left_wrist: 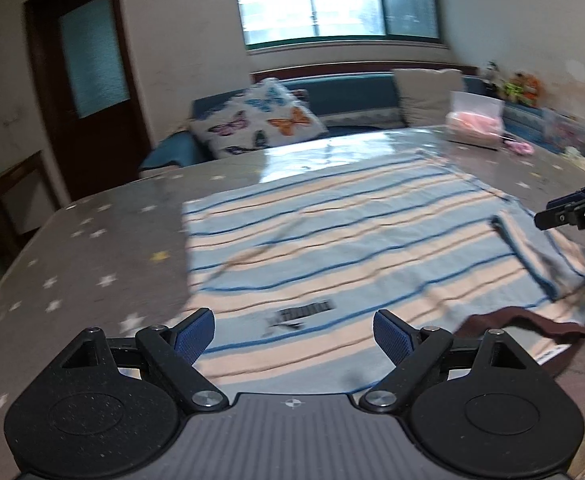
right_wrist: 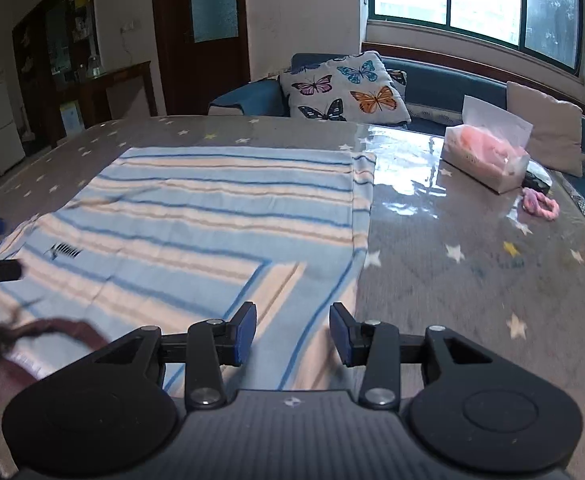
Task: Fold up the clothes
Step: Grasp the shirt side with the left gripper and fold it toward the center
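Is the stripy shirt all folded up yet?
Not yet. The blue and cream striped shirt lies flat on the grey star-patterned table, with one sleeve already folded over its body. Right now nothing is held: the left gripper and right gripper both hover open over it. The main folds are left to do.

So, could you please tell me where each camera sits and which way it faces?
Left wrist: on the left gripper, jaws wide, over the striped shirt's collar end; the right gripper shows at right.
Right wrist: on the right gripper, jaws open, above the shirt's folded sleeve edge.
Shared: shirt, starred table, butterfly cushion, tissue pack, window.
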A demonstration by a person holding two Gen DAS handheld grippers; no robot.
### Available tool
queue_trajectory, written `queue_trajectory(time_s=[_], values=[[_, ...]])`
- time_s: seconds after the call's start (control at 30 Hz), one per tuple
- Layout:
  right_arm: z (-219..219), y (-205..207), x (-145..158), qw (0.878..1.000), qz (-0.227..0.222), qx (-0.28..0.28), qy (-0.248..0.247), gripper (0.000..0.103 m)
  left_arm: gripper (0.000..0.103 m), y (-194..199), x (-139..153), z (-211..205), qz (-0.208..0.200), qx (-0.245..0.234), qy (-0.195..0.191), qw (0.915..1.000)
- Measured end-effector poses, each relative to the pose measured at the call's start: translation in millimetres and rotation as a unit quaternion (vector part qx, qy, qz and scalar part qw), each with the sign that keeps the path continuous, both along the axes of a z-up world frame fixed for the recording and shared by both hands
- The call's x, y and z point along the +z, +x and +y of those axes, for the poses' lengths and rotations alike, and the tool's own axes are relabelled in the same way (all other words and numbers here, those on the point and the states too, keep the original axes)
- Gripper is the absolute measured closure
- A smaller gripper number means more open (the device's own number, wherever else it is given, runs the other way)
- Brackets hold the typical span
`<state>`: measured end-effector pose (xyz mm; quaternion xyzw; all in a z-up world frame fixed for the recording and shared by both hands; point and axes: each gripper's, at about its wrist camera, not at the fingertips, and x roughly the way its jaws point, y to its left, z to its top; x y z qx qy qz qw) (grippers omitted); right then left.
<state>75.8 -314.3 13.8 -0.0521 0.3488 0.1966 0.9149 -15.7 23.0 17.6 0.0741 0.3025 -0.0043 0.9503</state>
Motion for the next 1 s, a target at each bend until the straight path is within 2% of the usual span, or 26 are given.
queue_trajectory(time_s=[0.1,0.23,0.37,0.47,0.53,0.77,0.87,0.9,0.93,1.0], values=[[2.9,20.9,-4.6,1.000,0.008,-0.003,0.012,0.063,0.014,-9.5,1.9,19.3,-0.001,0.036,0.005,0.9993],[10.0,38.9,-17.8,1.000,0.019,-0.004,-0.002,0.061,0.014,-24.8,-0.2,48.6,0.005,0.096,-0.002,0.9954],[15.0,40.6,-23.1,1.000,0.016,0.007,-0.016,0.053,0.016,-38.8,-3.7,81.1,0.017,0.154,-0.034,0.9873],[19.2,36.7,-19.8,1.000,0.011,0.012,-0.019,0.052,0.022,-45.2,-7.8,100.3,0.031,0.187,-0.062,0.9799],[21.8,33.9,-18.3,1.000,0.007,0.018,-0.021,0.046,0.025,-48.1,-11.1,107.3,0.041,0.198,-0.079,0.9761],[26.7,23.3,-15.7,1.000,0.004,0.020,-0.022,0.046,0.047,-47.4,-22.2,119.0,0.072,0.213,-0.126,0.9662],[33.6,16.6,-10.2,0.999,-0.001,0.034,-0.021,0.045,0.054,-48.5,-23.1,124.0,0.070,0.220,-0.134,0.9637],[37.0,14.4,-8.4,0.999,-0.002,0.041,-0.021,0.040,0.063,-47.5,-23.2,124.2,0.069,0.221,-0.132,0.9638],[41.6,11.7,-6.6,0.999,-0.004,0.050,-0.021,0.035,0.067,-47.1,-23.3,124.5,0.067,0.222,-0.128,0.9641],[53.8,5.6,-3.9,0.997,-0.006,0.073,-0.020,0.035,0.082,-47.1,-23.4,126.2,0.065,0.223,-0.124,0.9648]])
